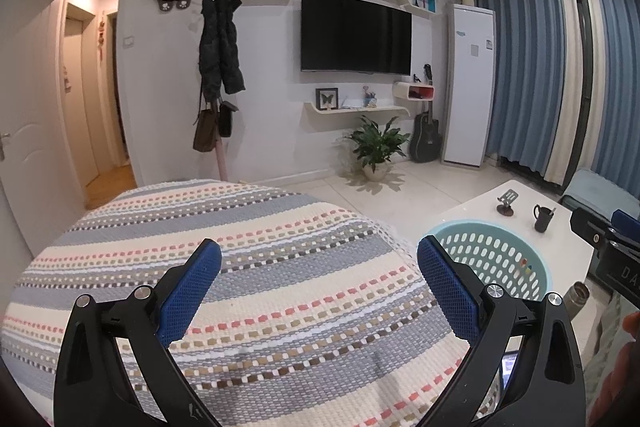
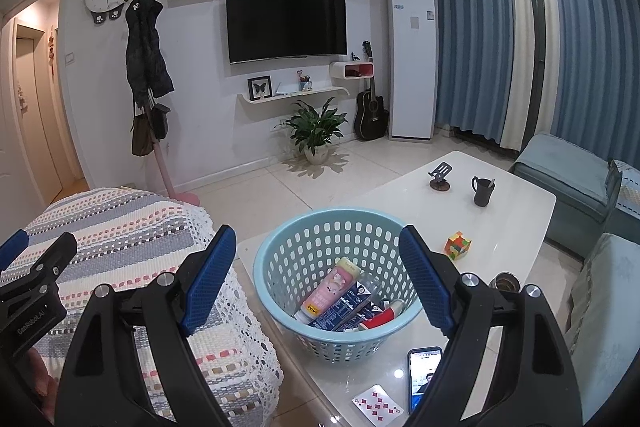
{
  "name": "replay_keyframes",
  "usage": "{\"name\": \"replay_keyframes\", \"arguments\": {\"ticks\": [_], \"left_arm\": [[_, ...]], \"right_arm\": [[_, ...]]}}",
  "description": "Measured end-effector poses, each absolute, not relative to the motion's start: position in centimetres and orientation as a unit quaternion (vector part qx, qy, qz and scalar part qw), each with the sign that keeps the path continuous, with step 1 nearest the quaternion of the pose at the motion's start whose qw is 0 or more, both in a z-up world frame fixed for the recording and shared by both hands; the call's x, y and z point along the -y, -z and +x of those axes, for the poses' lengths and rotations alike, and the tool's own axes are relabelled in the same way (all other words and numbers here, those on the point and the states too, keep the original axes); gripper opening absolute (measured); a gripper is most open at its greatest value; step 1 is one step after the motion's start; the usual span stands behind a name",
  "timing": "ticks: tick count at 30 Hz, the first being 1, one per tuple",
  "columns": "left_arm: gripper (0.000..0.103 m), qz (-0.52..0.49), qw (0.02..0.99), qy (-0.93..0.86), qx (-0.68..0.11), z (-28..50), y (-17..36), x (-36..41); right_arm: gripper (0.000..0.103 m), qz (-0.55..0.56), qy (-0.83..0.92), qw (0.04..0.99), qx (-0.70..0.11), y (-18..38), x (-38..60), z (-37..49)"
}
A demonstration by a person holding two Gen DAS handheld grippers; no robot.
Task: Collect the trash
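The pale blue basket [image 2: 336, 291] stands on the white desk [image 2: 480, 211], just beside the striped woven cover [image 2: 132, 239]. Inside the basket lie a pink tube [image 2: 330, 287], dark blue cartons [image 2: 352, 307] and a red-and-white tube [image 2: 384, 317]. The right tool [image 2: 316, 275] hangs in front of the basket, its blue pads spread wide with nothing gripped. The left tool [image 1: 320, 287] sits over the striped cover to the basket's left, jaws likewise wide apart and empty. A puzzle cube [image 2: 457, 245], black mug [image 2: 483, 190], phone [image 2: 424, 375] and playing card [image 2: 376, 403] rest on the desk around the basket.
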State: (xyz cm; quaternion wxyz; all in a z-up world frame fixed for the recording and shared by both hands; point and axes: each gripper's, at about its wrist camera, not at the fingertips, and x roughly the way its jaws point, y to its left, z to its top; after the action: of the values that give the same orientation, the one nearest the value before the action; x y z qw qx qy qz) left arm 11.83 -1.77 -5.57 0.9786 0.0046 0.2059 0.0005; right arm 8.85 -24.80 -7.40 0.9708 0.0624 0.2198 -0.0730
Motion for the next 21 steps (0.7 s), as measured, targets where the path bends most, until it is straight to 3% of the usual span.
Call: {"name": "replay_keyframes", "arguments": {"ticks": [21], "left_arm": [[0.095,-0.001,0.979,-0.002,-0.203,11.62,5.32,1.39]], "right_arm": [[0.08,0.059,0.069,0.97,-0.226,7.76,24.59,9.08]]}}
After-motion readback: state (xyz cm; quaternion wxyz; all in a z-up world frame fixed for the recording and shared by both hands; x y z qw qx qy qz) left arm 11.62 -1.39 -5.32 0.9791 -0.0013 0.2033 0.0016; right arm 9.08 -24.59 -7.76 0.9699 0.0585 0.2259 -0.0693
